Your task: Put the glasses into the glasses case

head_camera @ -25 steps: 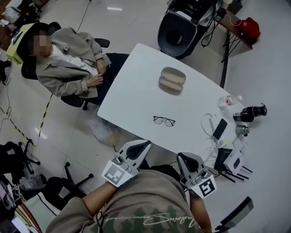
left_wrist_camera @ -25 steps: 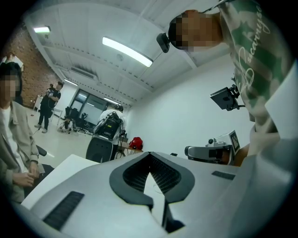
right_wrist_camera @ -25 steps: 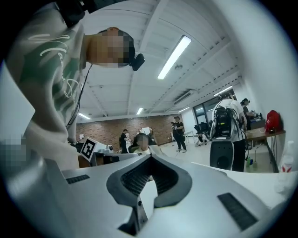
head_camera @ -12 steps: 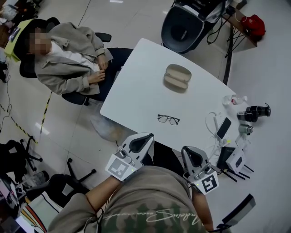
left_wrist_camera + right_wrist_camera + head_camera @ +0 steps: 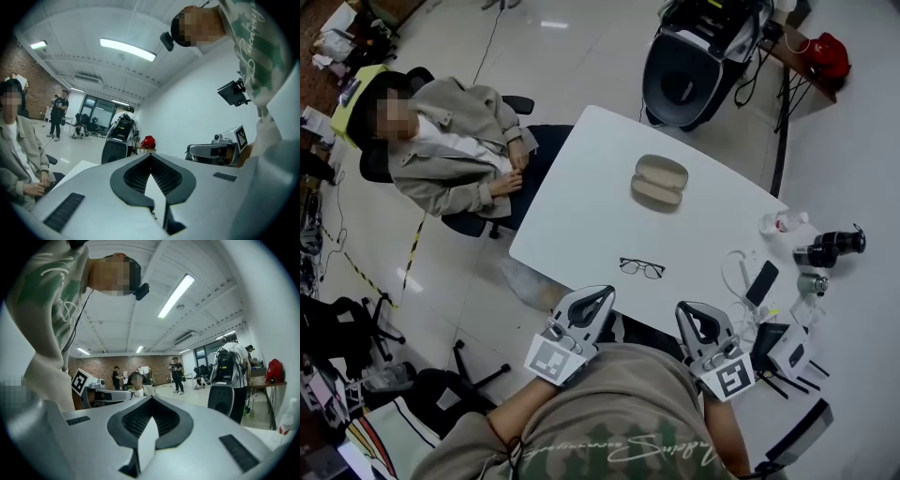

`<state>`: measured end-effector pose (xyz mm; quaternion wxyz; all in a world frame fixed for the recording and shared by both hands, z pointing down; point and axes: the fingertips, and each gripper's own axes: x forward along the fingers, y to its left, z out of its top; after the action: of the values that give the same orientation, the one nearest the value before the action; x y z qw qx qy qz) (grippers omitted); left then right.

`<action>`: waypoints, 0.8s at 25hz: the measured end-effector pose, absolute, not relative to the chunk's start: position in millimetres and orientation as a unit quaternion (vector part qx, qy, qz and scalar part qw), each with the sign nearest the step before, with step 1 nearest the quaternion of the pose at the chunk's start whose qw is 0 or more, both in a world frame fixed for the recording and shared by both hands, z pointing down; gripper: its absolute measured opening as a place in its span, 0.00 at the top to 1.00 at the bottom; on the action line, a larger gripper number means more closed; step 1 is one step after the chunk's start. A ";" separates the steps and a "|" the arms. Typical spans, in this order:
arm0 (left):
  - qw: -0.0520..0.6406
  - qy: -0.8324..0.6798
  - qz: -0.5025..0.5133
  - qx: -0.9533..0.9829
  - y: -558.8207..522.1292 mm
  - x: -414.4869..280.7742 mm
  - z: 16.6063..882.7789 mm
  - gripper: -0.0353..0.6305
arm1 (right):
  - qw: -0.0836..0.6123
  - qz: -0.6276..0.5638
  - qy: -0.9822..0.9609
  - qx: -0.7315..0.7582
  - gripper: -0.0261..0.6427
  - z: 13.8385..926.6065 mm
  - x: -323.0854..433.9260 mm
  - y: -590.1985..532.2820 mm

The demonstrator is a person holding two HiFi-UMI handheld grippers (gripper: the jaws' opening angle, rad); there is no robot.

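Fingers on the left gripper (image 5: 600,293) are pressed together at the tips with nothing between them, and the left gripper view shows the dark ribbed pads meeting in a point. The right gripper (image 5: 687,307) is the same: its fingers are closed tip to tip and hold nothing. Both grippers are held low and close against the holder's torso (image 5: 609,422), side by side, pointing toward the near edge of the white table (image 5: 581,206) without reaching over it.

Just beyond that near edge, the glasses (image 5: 640,268) lie on the table with thin dark frames, roughly between the lines of the two grippers and well apart from both. To their right sit a dark phone (image 5: 757,282) and a loop of white cable (image 5: 733,272), close together. Further right, near the table's side, are a small clear bottle (image 5: 778,223) lying down and a black camera (image 5: 830,247).

Toward the far half of the table lies the beige glasses case (image 5: 658,182); it appears open, with two oval halves side by side, and it is well apart from the glasses.

Left of the table a seated person (image 5: 459,155) in a light jacket leans back in a chair. Past the table's far corner stands a large black machine (image 5: 694,66), with a red bag (image 5: 828,54) to its right.
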<state>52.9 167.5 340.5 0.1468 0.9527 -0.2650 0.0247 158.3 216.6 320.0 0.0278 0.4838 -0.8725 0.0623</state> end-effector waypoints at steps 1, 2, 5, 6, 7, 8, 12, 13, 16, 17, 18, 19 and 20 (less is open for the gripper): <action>0.146 -0.272 0.028 0.951 165.9 56.9 341.9 0.94 | 0.029 0.064 -0.874 0.480 0.96 321.2 163.6 214.9; 0.143 -0.277 0.031 0.950 163.7 61.9 342.1 0.94 | 0.030 0.064 -0.877 0.475 0.96 322.8 167.8 212.7; 0.124 -0.289 0.032 0.949 155.3 80.5 336.0 0.94 | 0.041 0.049 -0.892 0.448 0.96 327.2 171.1 206.9; 0.120 -0.292 0.033 0.948 155.0 85.0 337.0 0.94 | 0.043 0.049 -0.896 0.440 0.96 328.8 171.3 206.1; 0.115 -0.293 0.035 0.948 155.6 88.6 339.2 0.94 | 0.045 0.053 -0.898 0.434 0.96 331.1 172.6 205.4; 0.109 -0.294 0.036 0.949 156.0 92.4 340.8 0.94 | 0.048 0.061 -0.900 0.430 0.96 334.1 175.5 203.7; 0.109 -0.283 0.043 0.952 152.9 100.2 344.6 0.94 | 0.041 0.088 -0.890 0.446 0.96 335.9 191.1 189.6; 0.110 -0.279 0.045 0.953 149.9 99.2 344.9 0.94 | 0.042 0.088 -0.886 0.453 0.96 335.9 193.0 186.7; 0.115 -0.277 0.036 0.953 135.4 93.0 341.7 0.94 | 0.055 0.096 -0.876 0.470 0.96 339.9 193.1 178.0; 0.115 -0.275 0.032 0.954 131.7 90.6 340.9 0.94 | 0.064 0.098 -0.874 0.471 0.96 342.5 190.8 176.1; 0.114 -0.272 0.030 0.955 128.9 88.6 341.2 0.94 | 0.075 0.102 -0.874 0.469 0.96 346.1 187.8 174.7; 0.113 -0.268 0.028 0.956 126.6 87.5 342.3 0.94 | 0.087 0.107 -0.874 0.465 0.96 350.9 185.0 173.3; 0.114 -0.264 0.027 0.957 124.4 87.4 343.4 0.94 | 0.098 0.115 -0.874 0.461 0.96 356.2 182.7 171.9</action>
<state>87.4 124.4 343.4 0.1137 0.9575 -0.2638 0.0267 182.7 171.9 356.2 0.0977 0.4612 -0.8743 0.1153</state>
